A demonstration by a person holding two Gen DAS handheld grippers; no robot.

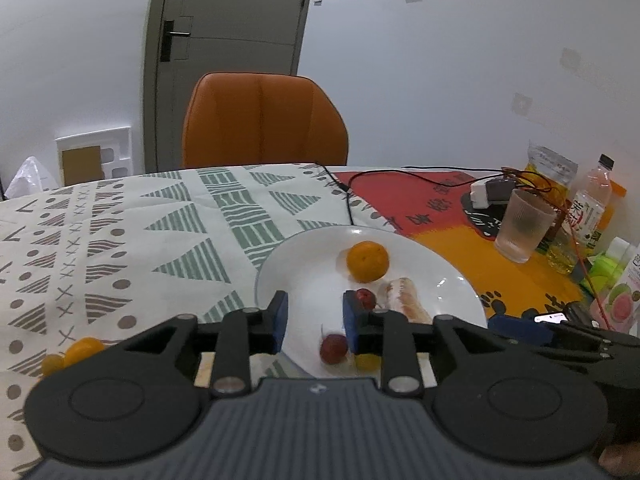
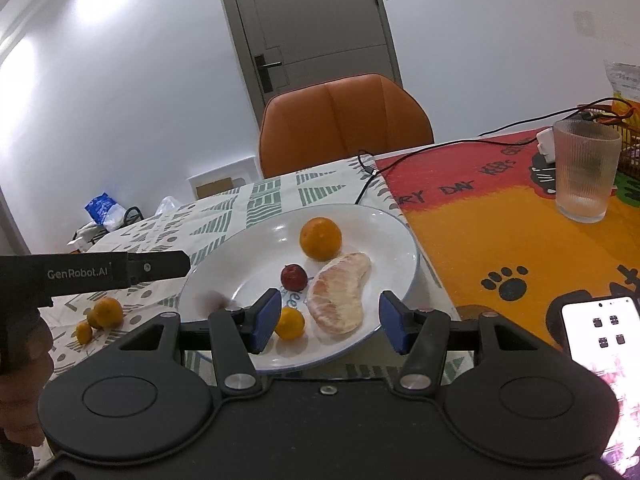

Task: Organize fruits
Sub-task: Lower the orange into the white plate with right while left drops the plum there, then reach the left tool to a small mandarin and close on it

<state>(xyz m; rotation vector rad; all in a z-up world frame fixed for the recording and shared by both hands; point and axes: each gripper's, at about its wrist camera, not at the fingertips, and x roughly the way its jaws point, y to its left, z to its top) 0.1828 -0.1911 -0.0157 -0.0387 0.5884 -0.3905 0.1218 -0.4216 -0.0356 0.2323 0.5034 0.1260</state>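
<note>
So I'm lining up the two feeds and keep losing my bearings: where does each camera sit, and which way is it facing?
Left wrist: sits on the left gripper, looking forward over the plate towards the orange chair and door; its own blue fingers show open, with the right gripper at the right edge.
Right wrist: sits on the right gripper, facing the plate from nearer its right side; its open fingers show, with the left gripper and hand at the left edge.
Shared: plate, orange, peeled segment, glass, chair, door.

My plate (image 2: 400, 240) is glossy white ceramic on a matt printed cloth (image 1: 120, 240). Beyond it, the ribbed glass (image 2: 586, 172) looks frosted and the chair (image 2: 344, 120) smooth orange leather.
</note>
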